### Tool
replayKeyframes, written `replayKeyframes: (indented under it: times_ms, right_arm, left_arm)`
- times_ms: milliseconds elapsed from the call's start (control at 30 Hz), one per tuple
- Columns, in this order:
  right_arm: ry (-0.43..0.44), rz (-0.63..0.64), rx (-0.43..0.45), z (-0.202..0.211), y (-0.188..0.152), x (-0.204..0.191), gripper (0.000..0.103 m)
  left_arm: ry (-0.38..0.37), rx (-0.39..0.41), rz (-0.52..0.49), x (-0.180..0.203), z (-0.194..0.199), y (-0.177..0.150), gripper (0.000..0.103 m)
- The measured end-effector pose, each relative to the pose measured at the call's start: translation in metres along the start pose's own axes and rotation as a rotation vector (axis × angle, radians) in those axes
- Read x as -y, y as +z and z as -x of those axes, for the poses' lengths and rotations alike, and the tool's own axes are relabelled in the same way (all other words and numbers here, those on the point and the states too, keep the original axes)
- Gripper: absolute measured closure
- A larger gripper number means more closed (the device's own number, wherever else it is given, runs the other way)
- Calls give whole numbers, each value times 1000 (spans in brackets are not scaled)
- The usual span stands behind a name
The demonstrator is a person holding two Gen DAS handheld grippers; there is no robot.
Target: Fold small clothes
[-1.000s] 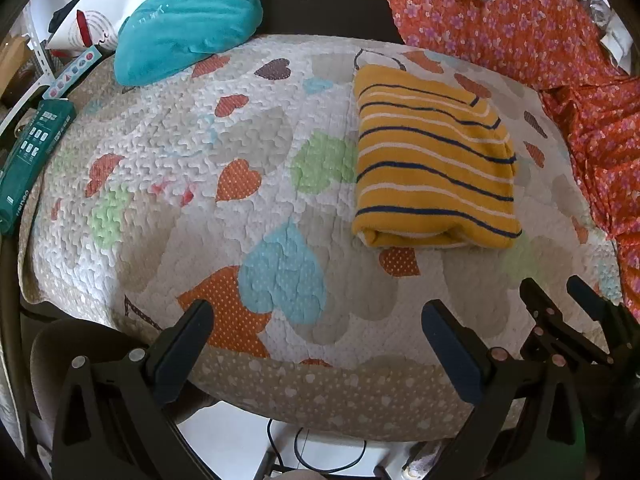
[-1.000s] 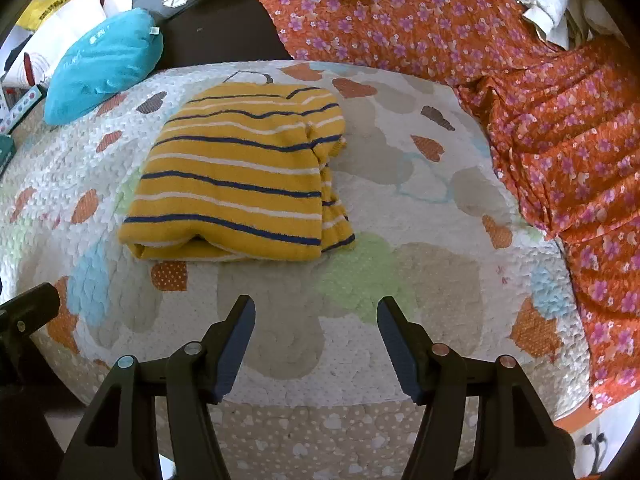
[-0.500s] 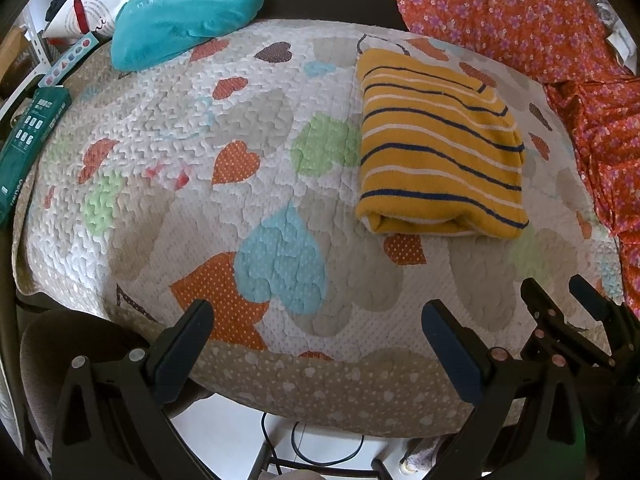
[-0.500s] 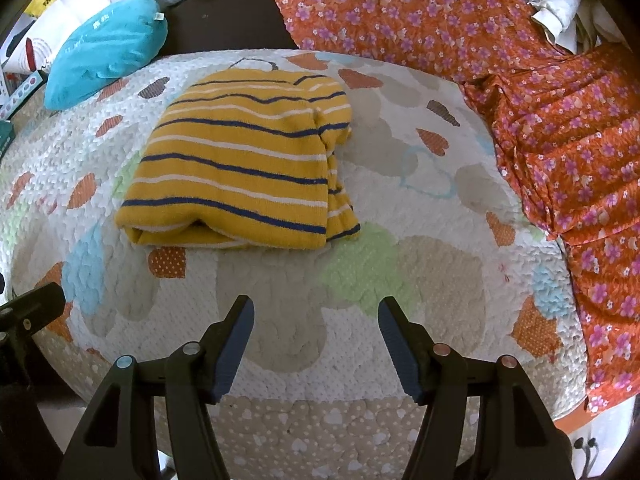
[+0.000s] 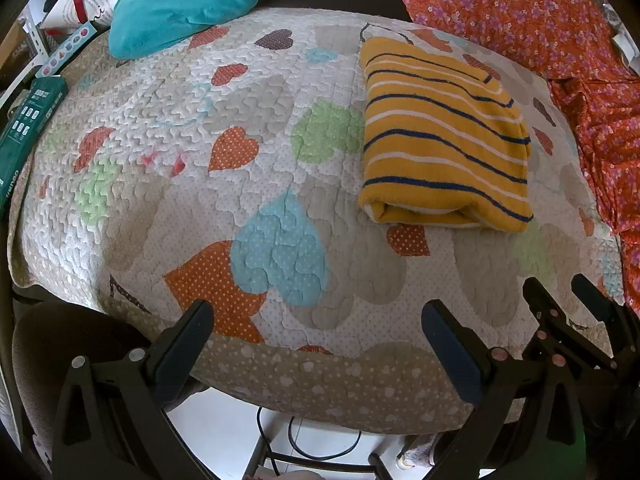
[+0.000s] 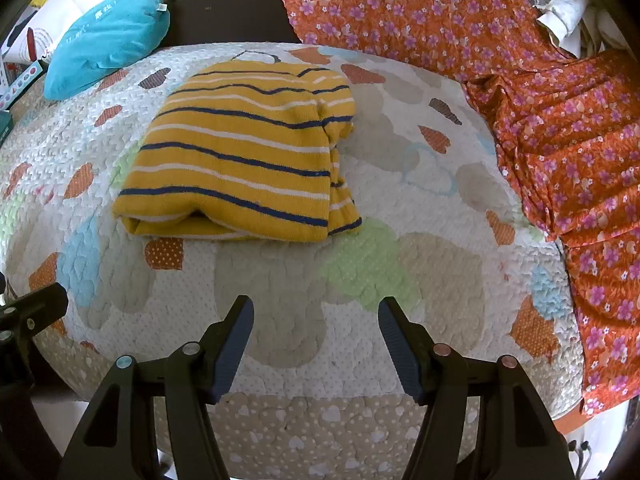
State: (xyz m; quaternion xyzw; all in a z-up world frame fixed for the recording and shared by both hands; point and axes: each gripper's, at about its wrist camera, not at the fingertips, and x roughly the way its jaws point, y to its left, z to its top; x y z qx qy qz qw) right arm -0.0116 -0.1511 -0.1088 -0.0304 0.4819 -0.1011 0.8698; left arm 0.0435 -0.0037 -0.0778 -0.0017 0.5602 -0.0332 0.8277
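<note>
The left tongs [image 5: 316, 346] sit at the bottom of the left wrist view with their jaws spread wide and nothing between them, poised over the near edge of the heart-print quilt [image 5: 256, 168]. The right tongs [image 6: 316, 342] sit likewise at the bottom centre of the right wrist view, jaws apart and empty, above a bare stretch of the same quilt. Both stand well clear of the garment, which suggests hands drawn back from a finished piece rather than lined up for a grasp.

Above the right tongs, in the upper middle of that view, the yellow striped top [image 6: 240, 160] lies folded into a compact packet on the quilt. In the left wrist view it sits at the upper right. Its layers are stacked, with the rounded fold edge facing the bottom of the frame and loose edges bunched along its right side. Its long axis seems to run from near to far, up the frame, and the blue and white stripes cross it.

Beyond it, a teal pillow [image 6: 108, 36] rests at the upper left, and an orange floral cloth [image 6: 560, 140] drapes down the right side. The fold looks complete.
</note>
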Motion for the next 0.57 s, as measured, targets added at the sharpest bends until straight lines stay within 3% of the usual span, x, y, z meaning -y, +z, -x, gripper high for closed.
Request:
replayKeyframes:
  times_ms: [567]
  right_arm:
    - [3,1,-11,-3,-1,-2,34]
  left_arm:
    - [-9,-17,-5,2,-5,-3,0]
